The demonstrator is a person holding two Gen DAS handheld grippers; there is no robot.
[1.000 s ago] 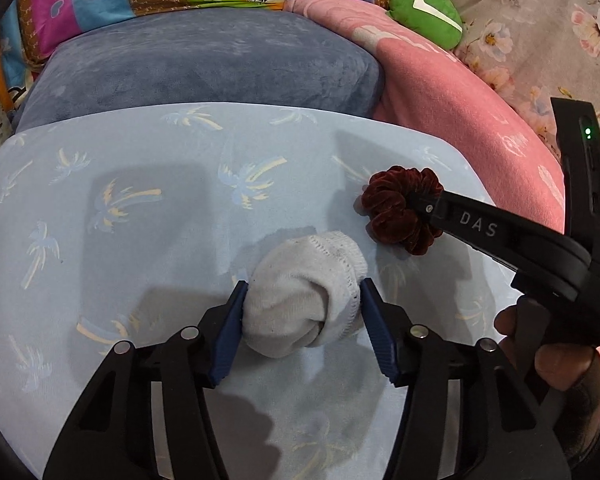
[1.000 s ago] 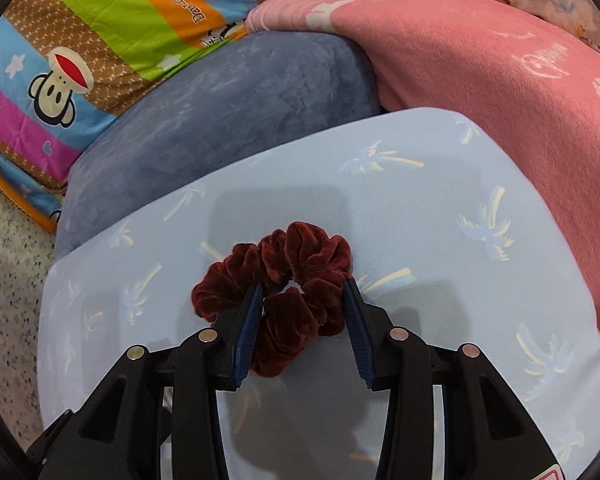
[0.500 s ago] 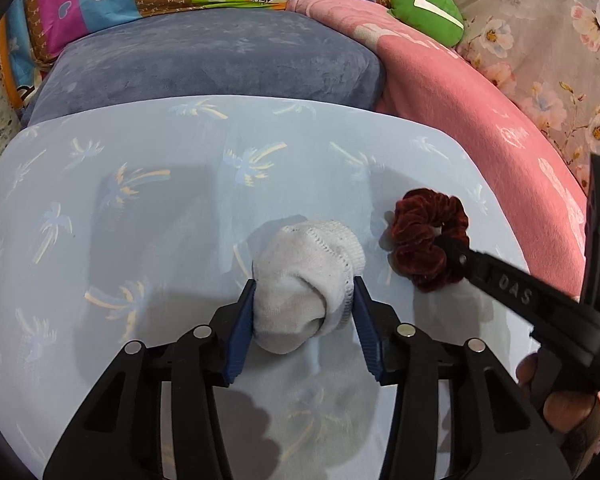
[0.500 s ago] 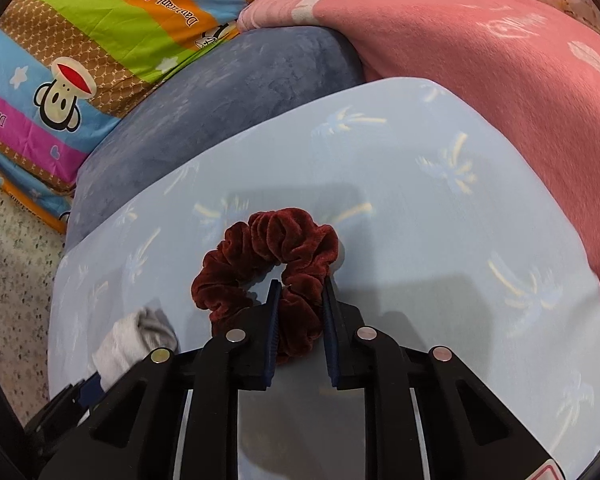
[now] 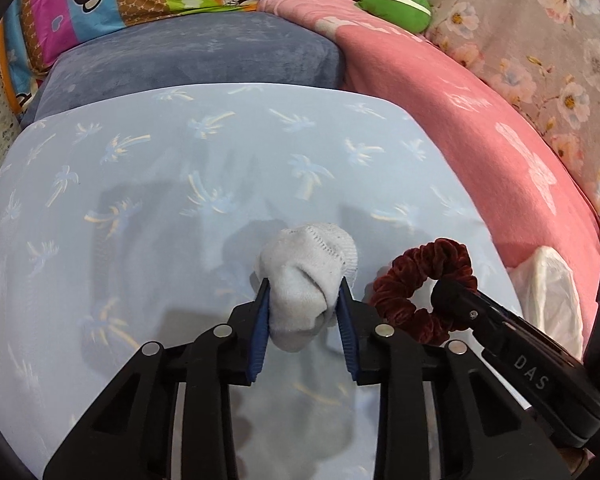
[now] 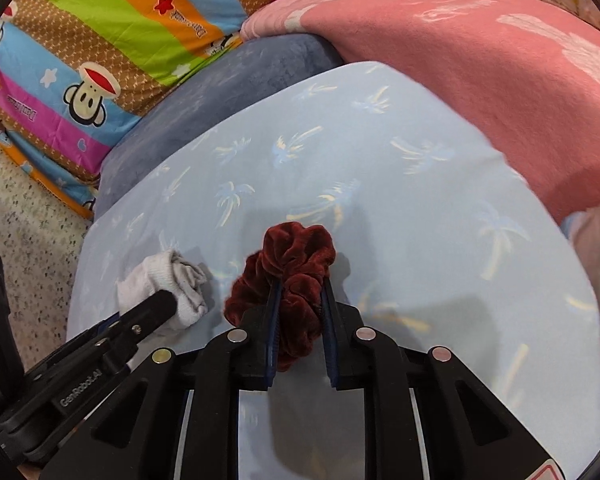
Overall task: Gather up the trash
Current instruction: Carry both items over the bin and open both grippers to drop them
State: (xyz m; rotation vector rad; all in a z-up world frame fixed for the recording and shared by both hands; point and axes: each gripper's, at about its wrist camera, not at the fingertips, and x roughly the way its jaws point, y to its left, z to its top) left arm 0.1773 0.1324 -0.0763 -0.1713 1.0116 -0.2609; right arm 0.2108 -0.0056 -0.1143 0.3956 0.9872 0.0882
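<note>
The left gripper has its jaws pressed against both sides of a balled white sock; the sock sits at the centre of the left wrist view, over the pale blue palm-print sheet. At about 3 o'clock from the sock, just beside it, the right gripper holds a dark red velvet scrunchie — its jaws are narrow, pinching one part of the ring while the rest bulges out at 9 and 12 o'clock. In the right wrist view the sock shows at 9 o'clock of the scrunchie; a grey-blue cushion lies at 12 o'clock beyond the sheet, a pink blanket at 2 o'clock, and a white plastic bag at 3 o'clock — partly hidden.
</note>
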